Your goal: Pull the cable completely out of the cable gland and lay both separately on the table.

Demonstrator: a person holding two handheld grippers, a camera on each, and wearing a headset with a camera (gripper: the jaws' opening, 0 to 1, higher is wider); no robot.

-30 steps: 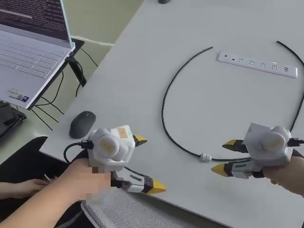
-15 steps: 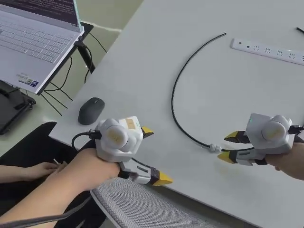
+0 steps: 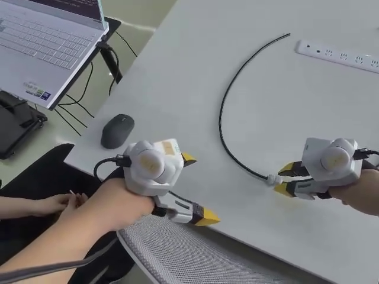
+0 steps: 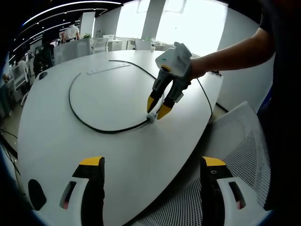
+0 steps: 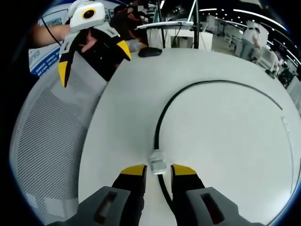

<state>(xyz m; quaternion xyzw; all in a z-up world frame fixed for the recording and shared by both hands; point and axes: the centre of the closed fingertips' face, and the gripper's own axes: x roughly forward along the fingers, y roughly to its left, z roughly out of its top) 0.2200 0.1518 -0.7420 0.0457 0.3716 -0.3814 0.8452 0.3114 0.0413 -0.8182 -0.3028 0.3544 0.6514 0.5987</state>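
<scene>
Two parts not yet separated: the gland (image 5: 158, 165) sits threaded on the cable (image 5: 157, 127), lying on the table (image 3: 177, 71) near its front edge.

Right gripper (image 5: 158, 170) straddles the gland. Jaws narrowly apart, a gap showing each side of the cable, nothing clamped. Left gripper (image 3: 200, 188) is well off from the gland, over the table edge. Jaws wide, empty.

Judgement: close the right jaws on the gland body, not the cable. Pinch the cable just beside the gland with the left, then draw straight along its axis, low, so the loose end cannot whip.

Surface: white, smooth, matte. Beyond the gland is a power strip (image 3: 340, 54). A mouse (image 3: 117, 130) and laptop (image 3: 47, 41) are well apart from it. Open office behind.
</scene>
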